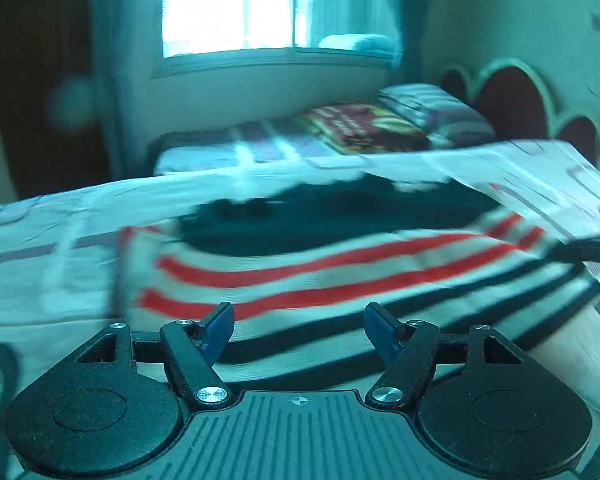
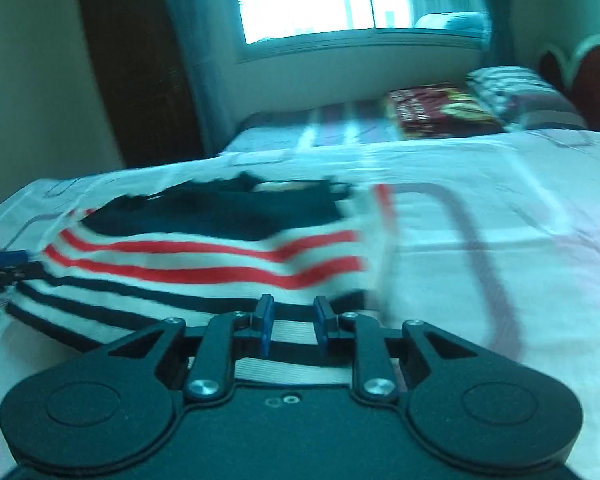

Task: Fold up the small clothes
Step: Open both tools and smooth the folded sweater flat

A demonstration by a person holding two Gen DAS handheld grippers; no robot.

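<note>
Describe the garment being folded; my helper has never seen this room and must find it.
On the white-sheeted bed nearest the cameras lies a striped top, flat in front of both grippers. Only it has red stripes above navy ones, with a dark navy panel.

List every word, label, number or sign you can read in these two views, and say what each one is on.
No text can be read in either view.
Dark red printed blanket on the far bed: yellowish marks that may be lettering, too blurred to read.
Red, white and navy striped knit garment: stripes only, no label visible.
White patterned bedsheet: line pattern only, no words.
</note>
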